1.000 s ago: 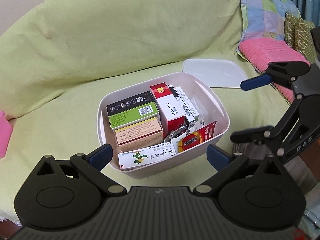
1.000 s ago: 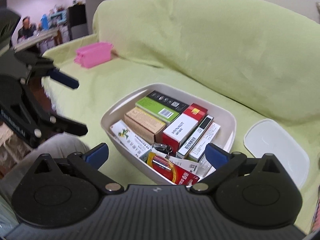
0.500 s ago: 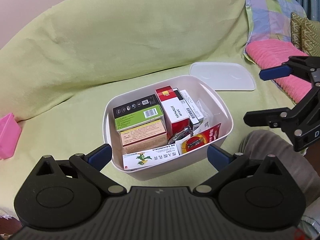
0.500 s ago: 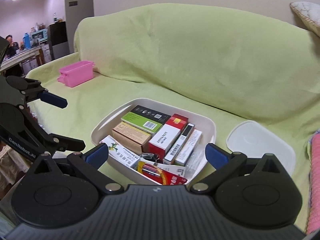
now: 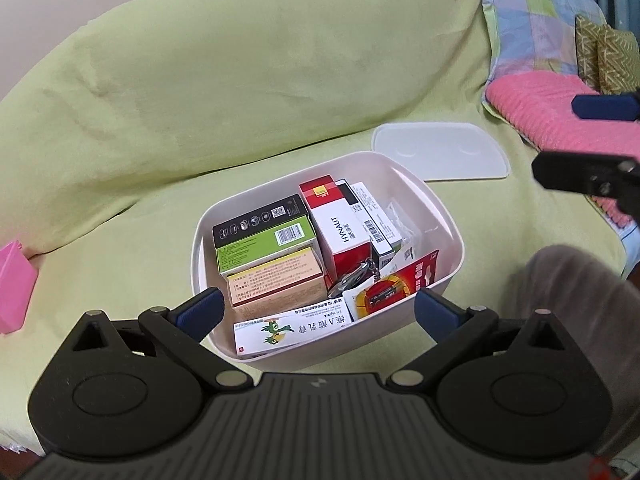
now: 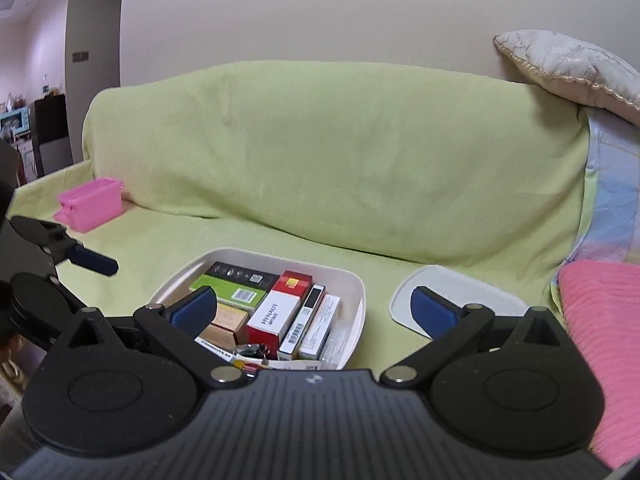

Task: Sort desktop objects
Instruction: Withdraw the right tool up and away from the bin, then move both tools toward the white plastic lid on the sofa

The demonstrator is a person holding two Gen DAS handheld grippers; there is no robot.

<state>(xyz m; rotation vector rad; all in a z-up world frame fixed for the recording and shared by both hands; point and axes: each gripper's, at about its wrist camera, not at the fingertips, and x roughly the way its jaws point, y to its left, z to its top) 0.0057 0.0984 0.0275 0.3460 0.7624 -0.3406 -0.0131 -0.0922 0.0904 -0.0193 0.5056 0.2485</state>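
A white plastic bin sits on the green-covered sofa seat, packed with boxes: a red and white carton, a black and green box, a tan box, a flat white box with a green bird and a red battery pack. Its translucent lid lies to the right of it. My left gripper hovers open over the bin's near edge. My right gripper is open and empty, held back from the bin.
A pink plastic box rests on the seat at the left. A pink ribbed cushion and patterned pillows fill the right end. A person's knee in grey fabric is at the right.
The right gripper has pulled back and tilted up, so the bin sits lower and smaller in its view. The left gripper shifted slightly; the right gripper slid toward its view's right edge.
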